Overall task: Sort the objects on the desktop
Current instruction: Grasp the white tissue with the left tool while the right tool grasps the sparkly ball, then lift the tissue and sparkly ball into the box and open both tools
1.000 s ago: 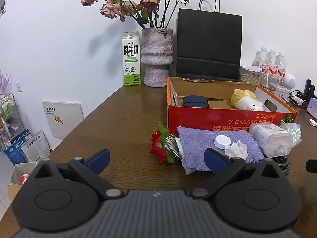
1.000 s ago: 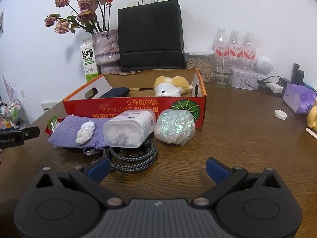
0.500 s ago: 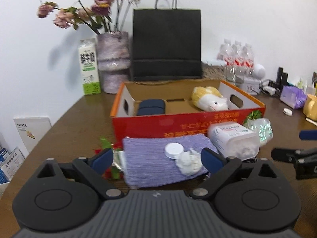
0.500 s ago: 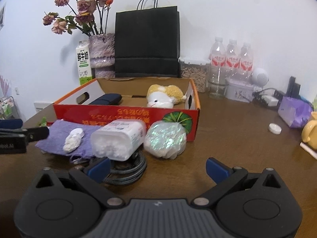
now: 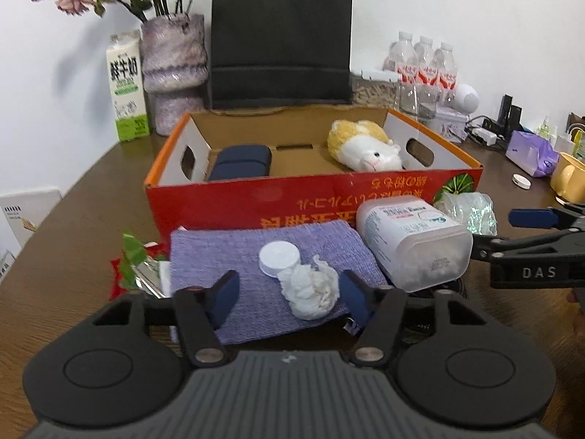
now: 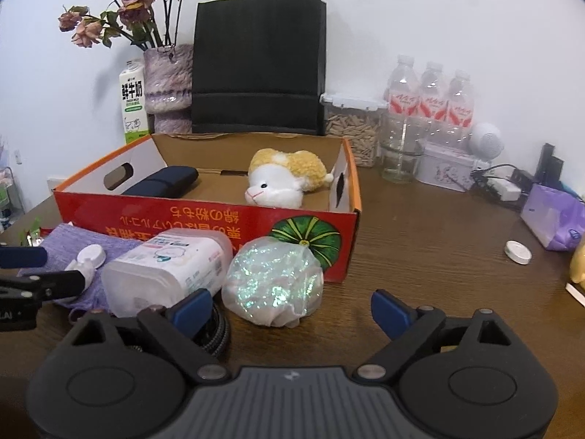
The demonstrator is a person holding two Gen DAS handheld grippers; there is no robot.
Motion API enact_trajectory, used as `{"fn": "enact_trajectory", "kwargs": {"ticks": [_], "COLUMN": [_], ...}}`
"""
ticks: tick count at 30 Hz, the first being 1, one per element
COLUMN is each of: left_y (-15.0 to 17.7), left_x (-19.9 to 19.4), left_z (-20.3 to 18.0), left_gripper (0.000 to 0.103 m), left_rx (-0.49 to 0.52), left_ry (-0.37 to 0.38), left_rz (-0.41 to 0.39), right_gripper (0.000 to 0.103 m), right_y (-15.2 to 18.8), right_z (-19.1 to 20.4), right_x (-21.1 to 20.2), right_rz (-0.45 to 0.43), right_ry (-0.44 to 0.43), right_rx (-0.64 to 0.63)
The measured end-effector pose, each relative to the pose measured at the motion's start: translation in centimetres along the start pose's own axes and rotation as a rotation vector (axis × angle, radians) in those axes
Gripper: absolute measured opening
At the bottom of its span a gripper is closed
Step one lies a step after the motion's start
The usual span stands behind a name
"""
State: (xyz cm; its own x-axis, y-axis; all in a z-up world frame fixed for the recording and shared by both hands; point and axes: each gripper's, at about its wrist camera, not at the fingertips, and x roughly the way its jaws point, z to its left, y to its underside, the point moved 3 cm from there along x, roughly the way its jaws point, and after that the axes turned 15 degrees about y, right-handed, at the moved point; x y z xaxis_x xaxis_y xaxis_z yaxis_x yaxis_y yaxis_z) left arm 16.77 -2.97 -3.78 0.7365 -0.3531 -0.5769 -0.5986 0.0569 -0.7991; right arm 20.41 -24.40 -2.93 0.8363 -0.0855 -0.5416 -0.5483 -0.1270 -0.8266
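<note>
My left gripper [image 5: 289,294] is open, its fingers either side of a crumpled white tissue [image 5: 310,291] that lies on a purple cloth [image 5: 263,256] beside a white cap [image 5: 278,258]. A clear cotton-swab box [image 5: 413,241] lies to the right. My right gripper [image 6: 292,311] is open, just in front of a glittery plastic ball [image 6: 274,281]. The swab box [image 6: 164,270] and a coiled cable [image 6: 215,333] lie at its left. A red cardboard box [image 6: 204,219] holds a plush toy [image 6: 285,179] and a dark case [image 6: 164,181].
A black paper bag [image 6: 259,69], a vase of dried roses [image 6: 168,84] and a milk carton [image 6: 133,100] stand behind the box. Water bottles [image 6: 431,98], a seed jar [image 6: 351,128], a tin, a purple pack [image 6: 555,216] and a white lid [image 6: 518,251] are at the right.
My left gripper swung right and moved in over the purple cloth until its fingers flank the tissue, closing partway. My right gripper moved forward toward the glittery ball.
</note>
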Motion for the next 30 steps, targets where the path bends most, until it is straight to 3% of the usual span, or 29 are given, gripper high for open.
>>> {"fn": "enact_trajectory", "kwargs": {"ticks": [4,6,8,12,18,30], "left_y": [0.0,0.0,0.0,0.0,-0.2,-1.8], "left_x": [0.6,0.7,0.7,0.4,-0.3,-2.5], "left_z": [0.0,-0.1,-0.2,-0.2,-0.1,-0.5], "left_gripper": [0.039,0.029,0.027,0.023,0.021,0.021], "left_rx": [-0.017,-0.018,-0.018,-0.023,-0.017,0.02], "left_ry": [0.026,0.034,0.035,0.043,0.039,0.041], "left_rz": [0.02,0.024,0.025,0.017,-0.008,-0.096], "right_gripper": [0.083,0.068,0.052,0.038,0.029,0.027], "right_y": [0.0,0.1,0.2,0.3,0.2,-0.8], "right_z": [0.0,-0.1,-0.1,-0.2,-0.4,-1.6], "right_x": [0.9,1.2,1.2,0.6,-0.2,-2.7], "right_rz": [0.012,0.022,0.027,0.003,-0.025,-0.108], "right_ry": [-0.035,-0.057,-0.071,-0.085,-0.082,-0.082], "right_rx": [-0.001,0.006,0.009,0.012,0.023,0.073]}}
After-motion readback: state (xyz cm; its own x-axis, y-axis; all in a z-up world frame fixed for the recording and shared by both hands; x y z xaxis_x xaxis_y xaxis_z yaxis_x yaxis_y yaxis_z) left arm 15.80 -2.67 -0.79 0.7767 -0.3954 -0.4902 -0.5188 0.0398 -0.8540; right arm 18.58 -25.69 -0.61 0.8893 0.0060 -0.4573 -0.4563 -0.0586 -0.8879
